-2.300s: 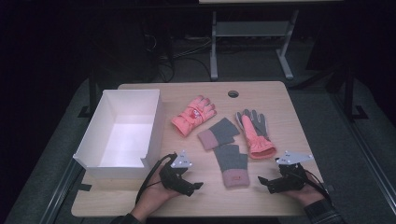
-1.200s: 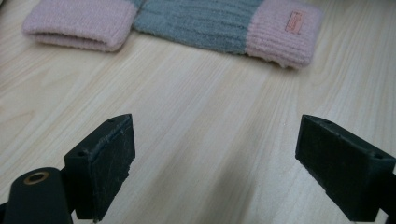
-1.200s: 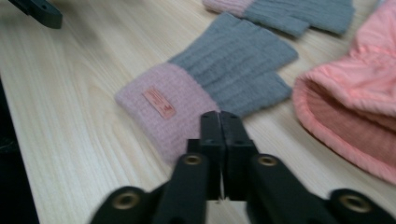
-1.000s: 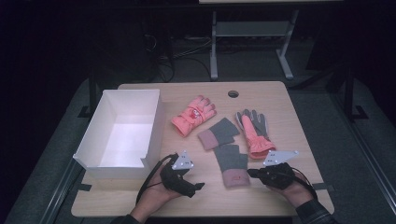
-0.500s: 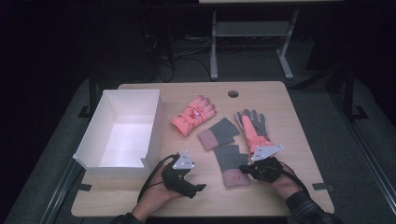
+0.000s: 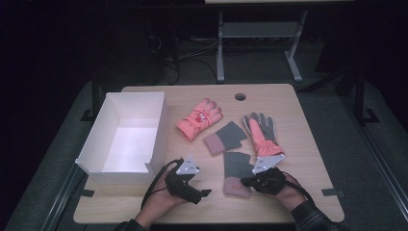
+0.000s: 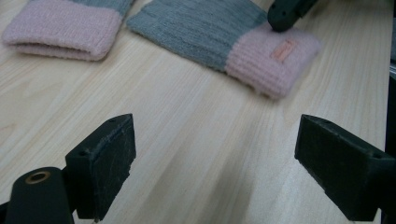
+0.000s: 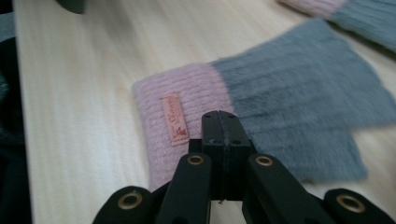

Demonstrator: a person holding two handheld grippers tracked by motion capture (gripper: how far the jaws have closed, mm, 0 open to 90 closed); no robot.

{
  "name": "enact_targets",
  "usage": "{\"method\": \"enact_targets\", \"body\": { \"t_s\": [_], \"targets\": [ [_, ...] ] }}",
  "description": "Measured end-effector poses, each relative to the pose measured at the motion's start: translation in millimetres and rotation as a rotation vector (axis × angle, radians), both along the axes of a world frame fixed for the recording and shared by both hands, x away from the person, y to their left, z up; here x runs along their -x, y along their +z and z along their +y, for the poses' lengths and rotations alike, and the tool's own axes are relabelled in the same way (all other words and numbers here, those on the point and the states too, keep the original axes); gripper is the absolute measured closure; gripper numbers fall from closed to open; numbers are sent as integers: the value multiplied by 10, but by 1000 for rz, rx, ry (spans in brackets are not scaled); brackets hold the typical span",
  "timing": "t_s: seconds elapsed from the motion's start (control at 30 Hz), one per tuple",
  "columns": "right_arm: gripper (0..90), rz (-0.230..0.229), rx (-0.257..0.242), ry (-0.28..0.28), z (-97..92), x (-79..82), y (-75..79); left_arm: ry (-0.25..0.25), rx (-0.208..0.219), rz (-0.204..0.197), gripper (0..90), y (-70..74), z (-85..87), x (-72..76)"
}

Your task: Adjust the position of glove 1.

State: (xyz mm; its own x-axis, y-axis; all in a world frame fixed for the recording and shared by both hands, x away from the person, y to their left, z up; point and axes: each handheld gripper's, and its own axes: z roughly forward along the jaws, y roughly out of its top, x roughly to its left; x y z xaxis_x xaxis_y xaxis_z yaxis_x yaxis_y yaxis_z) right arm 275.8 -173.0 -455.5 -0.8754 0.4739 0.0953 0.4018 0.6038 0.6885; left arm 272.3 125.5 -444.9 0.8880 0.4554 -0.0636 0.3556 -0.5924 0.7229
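Observation:
Two grey knit mitts with pink cuffs lie mid-table: a near one [image 6: 235,169] and a far one [image 6: 224,137]. A pink-orange ski glove [image 6: 199,118] lies behind them, and a grey glove with an orange cuff [image 6: 262,132] lies to the right. My right gripper [image 6: 246,182] is shut with nothing between its jaws, its tip over the near mitt's [image 8: 280,88] pink cuff [image 8: 187,102], beside a small orange label [image 8: 174,118]. My left gripper [image 6: 201,193] rests on the table left of that mitt [image 7: 233,37], open wide and empty.
A white open box [image 6: 159,130] stands at the table's left side. The wooden table [image 6: 308,144] has a cable hole [image 6: 240,96] near its far edge. Bare wood lies between the left gripper's jaws and along the right side.
My right gripper has slid left across the table, from beside the orange-cuffed glove to the near knit mitt's pink cuff. The left gripper has stayed still.

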Motion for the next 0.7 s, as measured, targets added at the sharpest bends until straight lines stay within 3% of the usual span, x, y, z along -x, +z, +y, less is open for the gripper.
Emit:
{"method": "enact_targets", "body": {
  "t_s": [0.4,0.53,0.6,0.63,0.67,0.7],
  "targets": [
    [900,25,-13,87,301,116,-9,-20,19,6,119,9,9,-11],
    [900,9,-14,107,314,112,4,-19,19,8,118,15,9,-12],
    [900,3,-42,51,212,49,57,-22,15,2,114,28,4,6],
    [900,-11,-41,27,165,11,71,-51,35,28,114,49,6,13],
    [900,-11,-41,27,165,11,71,-51,35,28,117,49,6,13],
    [900,-29,-47,-24,71,-70,95,-66,64,26,123,72,-2,24]
  ]
}}
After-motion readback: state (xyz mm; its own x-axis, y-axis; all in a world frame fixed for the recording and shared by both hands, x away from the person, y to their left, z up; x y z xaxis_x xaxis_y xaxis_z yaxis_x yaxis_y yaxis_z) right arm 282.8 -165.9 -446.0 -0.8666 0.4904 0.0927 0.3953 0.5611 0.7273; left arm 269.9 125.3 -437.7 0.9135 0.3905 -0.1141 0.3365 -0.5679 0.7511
